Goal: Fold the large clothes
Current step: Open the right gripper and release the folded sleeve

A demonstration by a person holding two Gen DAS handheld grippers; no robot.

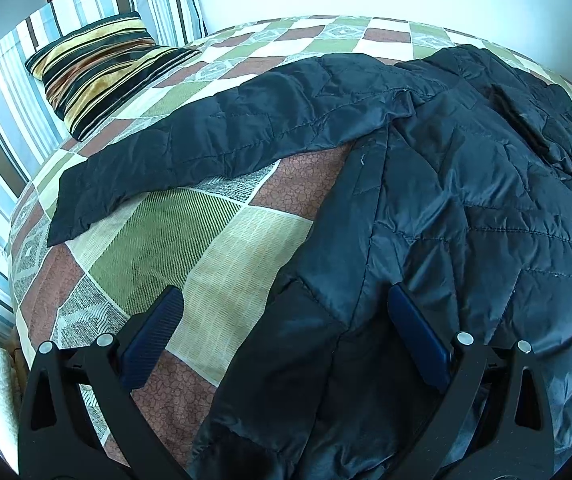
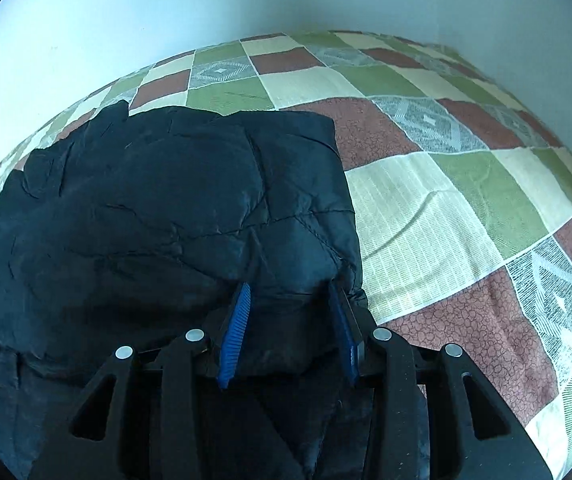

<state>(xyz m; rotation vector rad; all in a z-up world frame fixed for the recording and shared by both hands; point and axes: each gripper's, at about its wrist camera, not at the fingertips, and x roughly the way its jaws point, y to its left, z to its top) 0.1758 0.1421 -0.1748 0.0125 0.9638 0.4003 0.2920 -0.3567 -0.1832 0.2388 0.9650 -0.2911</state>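
A dark quilted jacket (image 1: 466, 200) lies spread on the checked bedspread (image 1: 213, 248), one sleeve (image 1: 205, 148) stretched out leftward toward a striped cushion (image 1: 97, 68). The left gripper (image 1: 286, 296) hovers over the jacket's edge — jaws wide apart, nothing gripped.

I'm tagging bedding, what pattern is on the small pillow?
Stripes of black, gold and orange on the pillow; clearest in the left wrist view.
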